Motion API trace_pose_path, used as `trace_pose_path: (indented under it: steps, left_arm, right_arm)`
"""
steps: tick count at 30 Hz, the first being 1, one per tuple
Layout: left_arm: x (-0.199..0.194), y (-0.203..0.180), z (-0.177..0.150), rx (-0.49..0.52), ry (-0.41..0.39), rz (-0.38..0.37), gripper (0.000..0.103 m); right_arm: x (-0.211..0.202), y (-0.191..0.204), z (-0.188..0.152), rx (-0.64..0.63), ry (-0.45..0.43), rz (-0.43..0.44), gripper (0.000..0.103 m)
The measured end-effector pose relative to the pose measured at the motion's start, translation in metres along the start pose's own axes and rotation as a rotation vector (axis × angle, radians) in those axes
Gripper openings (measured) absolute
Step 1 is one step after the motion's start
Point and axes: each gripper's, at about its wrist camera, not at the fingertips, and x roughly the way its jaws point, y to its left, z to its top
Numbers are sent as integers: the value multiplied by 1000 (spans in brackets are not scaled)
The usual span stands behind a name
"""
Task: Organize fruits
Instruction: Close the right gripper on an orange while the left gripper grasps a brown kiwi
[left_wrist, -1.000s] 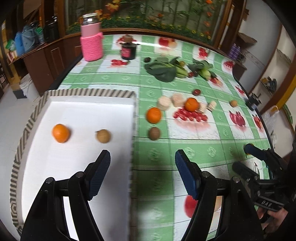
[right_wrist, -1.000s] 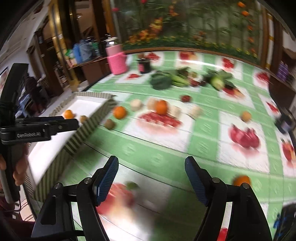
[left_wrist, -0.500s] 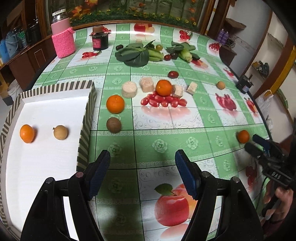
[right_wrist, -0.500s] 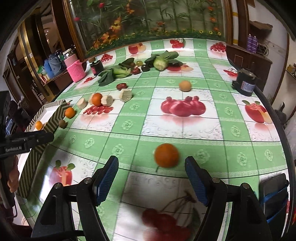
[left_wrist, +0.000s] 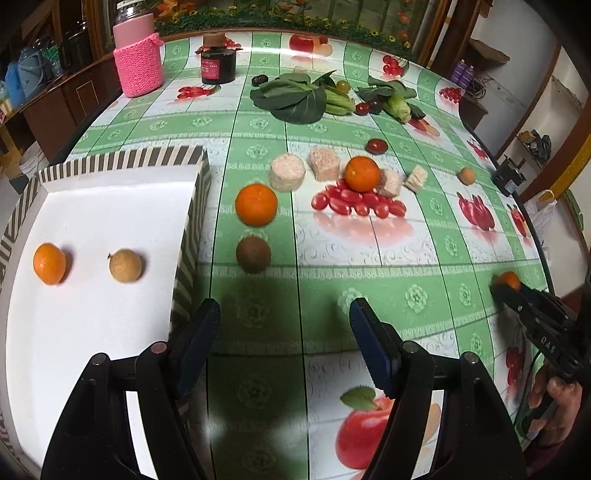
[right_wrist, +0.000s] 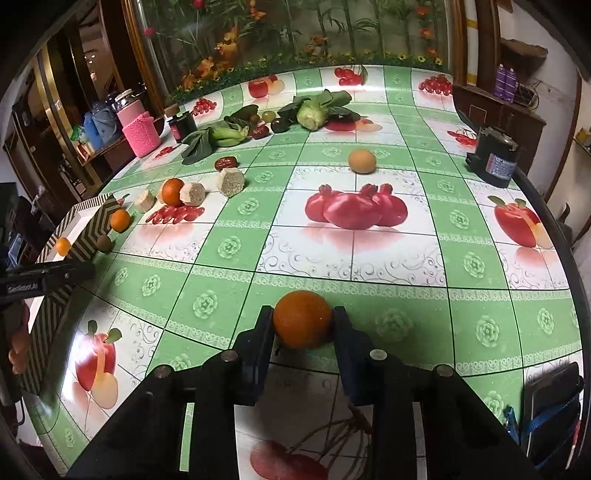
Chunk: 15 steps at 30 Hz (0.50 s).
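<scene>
While the right gripper (right_wrist: 303, 325) closes its jaws against one round orange fruit (right_wrist: 302, 319) well apart from the striped-walled white tray (left_wrist: 110, 206), two fruits lie inside it and two beside it; the left gripper (left_wrist: 284, 332) hangs open, empty.

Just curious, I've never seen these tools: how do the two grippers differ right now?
The right gripper has an orange between its fingers, which are closing on it; the left gripper has nothing between its fingers. The right one's fingers stand close together; the left one's stand wide apart. The left hangs beside the tray; the right is far across the table. Both have dark blue pads on black frames.
</scene>
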Motion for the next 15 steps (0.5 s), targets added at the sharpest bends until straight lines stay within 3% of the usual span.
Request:
trace_pose_path:
  steps: [9, 10, 12, 15]
  left_arm:
    - [17, -4, 18, 42, -3, 10, 70]
    - [19, -5, 19, 48, -2, 14, 67]
    - [23, -7, 21, 78, -12, 49, 41]
    - [27, -6, 23, 88, -9, 60, 32]
  right_arm:
    - [3, 2, 2, 1, -3, 43, 33]
    - [3, 2, 3, 1, -4, 45, 33]
    - [3, 2, 4, 2, -7, 52, 33]
    - [3, 3, 5, -1, -7, 59, 33]
